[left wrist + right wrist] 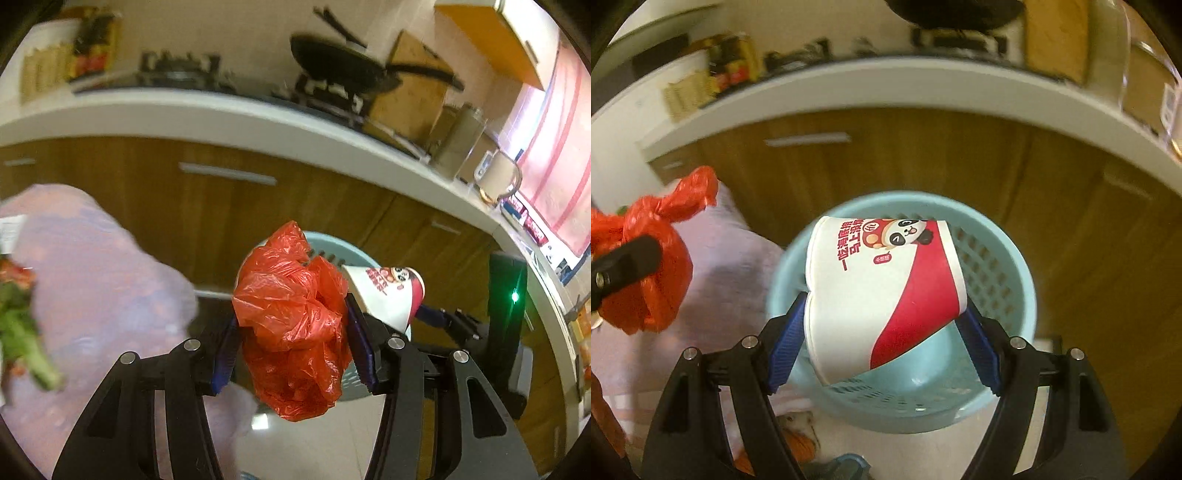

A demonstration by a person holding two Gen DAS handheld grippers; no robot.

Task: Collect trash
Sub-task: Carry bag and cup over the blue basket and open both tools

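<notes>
The right gripper (882, 321), clenched on the paper cup (882, 288), hangs over the blue basket's (1004, 258) mouth, nearer than the left gripper (291, 350) clamping the red plastic bag (295, 325).

Between my left gripper's (291, 343) ribbed blue rubbery pads sits a crumpled red plastic bag (295, 321), thin, glossy and creased. My right gripper (886, 332) has matt black plastic arms with shiny metal pins; its pads press a white-and-red paper cup (882, 280), smooth with a faint sheen. Below is a pale blue plastic basket (997, 266) with lattice walls, smooth and slightly glossy. The brown cabinet fronts (923, 155) look like satin wood, with brushed metal handles.
</notes>
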